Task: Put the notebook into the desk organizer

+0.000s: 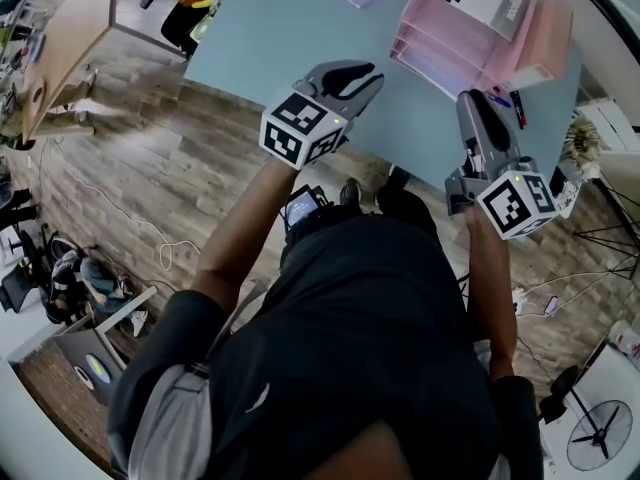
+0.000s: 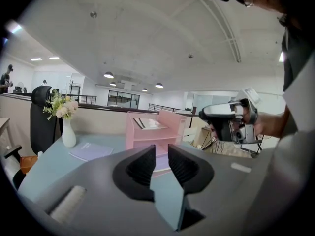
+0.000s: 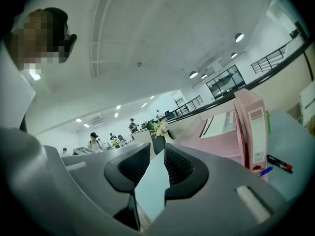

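The left claw (image 1: 352,80) and right claw (image 1: 480,108) are grey with black ribbed pads (image 2: 141,167) — behind each, a black-and-white marker cube (image 1: 300,128); farther back, dark top (image 1: 350,348), grey sleeve (image 1: 160,423).

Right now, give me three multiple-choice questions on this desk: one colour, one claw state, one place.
1. The tiered plastic desk organizer is: A green; B black; C pink.
2. The left claw is: A open and empty; B shut on a pen; C shut on a cup.
3. The thin lavender notebook lies: A on the floor; B flat on the pale blue table; C inside that organizer.
Answers: C, its walls are pink; A, a clear gap shows between its jaws; B, it lies near the white vase.
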`<state>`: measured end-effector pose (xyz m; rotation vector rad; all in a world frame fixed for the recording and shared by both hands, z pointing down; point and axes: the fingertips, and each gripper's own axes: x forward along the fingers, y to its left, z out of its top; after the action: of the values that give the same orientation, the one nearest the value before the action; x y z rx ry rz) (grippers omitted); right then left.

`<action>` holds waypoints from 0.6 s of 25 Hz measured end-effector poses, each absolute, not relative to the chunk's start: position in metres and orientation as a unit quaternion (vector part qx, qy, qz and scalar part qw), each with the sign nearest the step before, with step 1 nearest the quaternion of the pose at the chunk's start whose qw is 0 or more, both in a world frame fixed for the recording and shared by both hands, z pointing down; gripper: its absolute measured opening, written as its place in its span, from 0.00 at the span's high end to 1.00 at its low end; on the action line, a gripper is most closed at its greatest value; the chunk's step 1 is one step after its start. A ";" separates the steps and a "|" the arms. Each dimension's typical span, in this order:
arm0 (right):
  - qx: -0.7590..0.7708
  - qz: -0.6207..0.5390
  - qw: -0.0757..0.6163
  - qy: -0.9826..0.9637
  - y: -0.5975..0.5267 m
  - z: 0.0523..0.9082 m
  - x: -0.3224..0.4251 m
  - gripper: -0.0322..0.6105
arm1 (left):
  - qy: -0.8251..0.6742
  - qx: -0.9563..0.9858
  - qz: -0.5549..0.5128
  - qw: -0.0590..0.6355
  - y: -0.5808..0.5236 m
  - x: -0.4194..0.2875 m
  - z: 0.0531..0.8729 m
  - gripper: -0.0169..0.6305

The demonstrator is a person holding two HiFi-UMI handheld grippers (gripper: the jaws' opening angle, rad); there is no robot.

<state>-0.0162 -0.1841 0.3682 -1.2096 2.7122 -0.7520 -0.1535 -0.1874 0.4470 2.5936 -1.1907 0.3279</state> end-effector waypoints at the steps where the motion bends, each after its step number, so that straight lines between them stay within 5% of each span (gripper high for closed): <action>1: -0.391 -0.230 0.033 0.891 -0.181 0.360 -0.021 0.81 | -0.412 0.895 0.110 0.129 -0.185 -0.156 0.441 0.76; 15: -0.354 -0.101 -0.024 0.929 -0.137 0.289 -0.060 0.91 | -0.431 0.894 0.093 0.074 -0.143 -0.190 0.389 0.76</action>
<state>-0.0603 -0.1367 0.2889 -1.1297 2.9652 -0.3226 -0.1900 -0.1425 0.3886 2.6855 -1.2941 0.2798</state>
